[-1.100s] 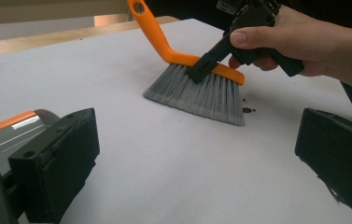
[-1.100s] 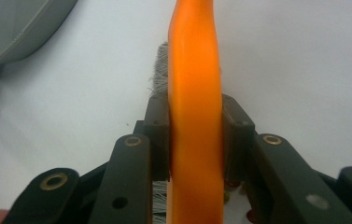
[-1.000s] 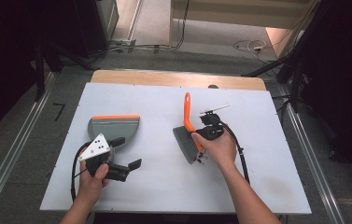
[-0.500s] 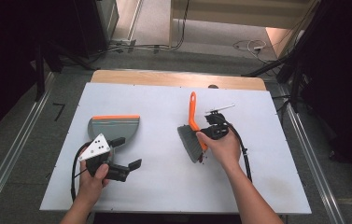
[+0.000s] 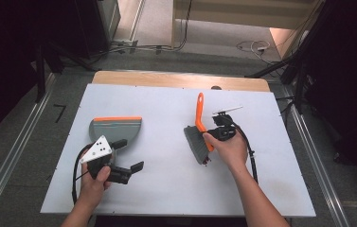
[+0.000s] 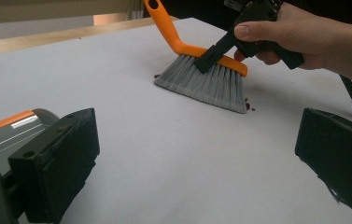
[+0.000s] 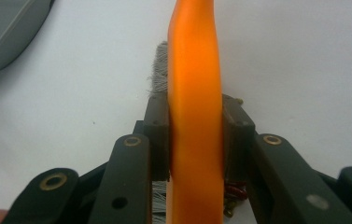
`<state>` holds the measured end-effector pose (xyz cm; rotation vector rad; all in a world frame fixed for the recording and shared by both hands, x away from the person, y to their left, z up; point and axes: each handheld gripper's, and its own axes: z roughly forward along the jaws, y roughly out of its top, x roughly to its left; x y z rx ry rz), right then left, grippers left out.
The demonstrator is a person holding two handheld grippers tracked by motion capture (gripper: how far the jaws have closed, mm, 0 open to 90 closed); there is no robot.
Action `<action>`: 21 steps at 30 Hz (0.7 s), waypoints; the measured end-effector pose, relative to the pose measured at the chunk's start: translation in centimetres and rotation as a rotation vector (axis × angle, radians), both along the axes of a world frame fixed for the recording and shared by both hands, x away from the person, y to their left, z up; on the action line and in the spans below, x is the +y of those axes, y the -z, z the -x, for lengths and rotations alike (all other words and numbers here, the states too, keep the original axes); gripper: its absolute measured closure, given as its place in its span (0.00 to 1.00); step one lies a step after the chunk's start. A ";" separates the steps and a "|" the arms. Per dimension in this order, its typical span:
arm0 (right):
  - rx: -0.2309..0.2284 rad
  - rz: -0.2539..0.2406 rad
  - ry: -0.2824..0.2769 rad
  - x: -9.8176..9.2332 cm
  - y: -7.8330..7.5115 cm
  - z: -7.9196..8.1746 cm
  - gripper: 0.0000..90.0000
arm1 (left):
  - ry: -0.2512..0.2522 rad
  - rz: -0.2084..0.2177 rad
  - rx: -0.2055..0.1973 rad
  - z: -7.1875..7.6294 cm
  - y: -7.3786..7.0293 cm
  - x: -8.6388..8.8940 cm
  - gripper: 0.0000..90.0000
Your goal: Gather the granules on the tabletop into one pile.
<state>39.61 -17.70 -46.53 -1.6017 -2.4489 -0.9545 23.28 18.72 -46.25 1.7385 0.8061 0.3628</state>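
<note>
On the white table (image 5: 166, 189) the right gripper (image 5: 214, 137), held in the person's right hand (image 5: 230, 149), has its jaws pinching the orange back of a hand brush (image 5: 199, 135); the right gripper view shows both black pads pressed flat against the orange plastic (image 7: 194, 116) from either side. The brush stands right of the table's middle, with its grey bristles (image 6: 201, 86) down on the surface and fanned toward the left, and its orange handle rising toward the far edge. A few small dark red crumbs (image 6: 249, 108) lie on the table just beside the near end of the bristles. The left gripper (image 5: 124, 168), in the left hand (image 5: 95, 182) at the near left, has its jaws spread wide with nothing between them; in the left gripper view they stand well apart at either side of the picture. Just beyond it, on the far side, lies a grey dustpan (image 5: 114, 130) with an orange strip along its far edge, well apart from the brush.
</note>
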 end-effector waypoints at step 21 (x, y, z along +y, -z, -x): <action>0.010 -0.052 0.017 -1.3 -0.2 -0.3 0.75 | 0.000 0.000 0.000 0.0 0.0 0.0 0.01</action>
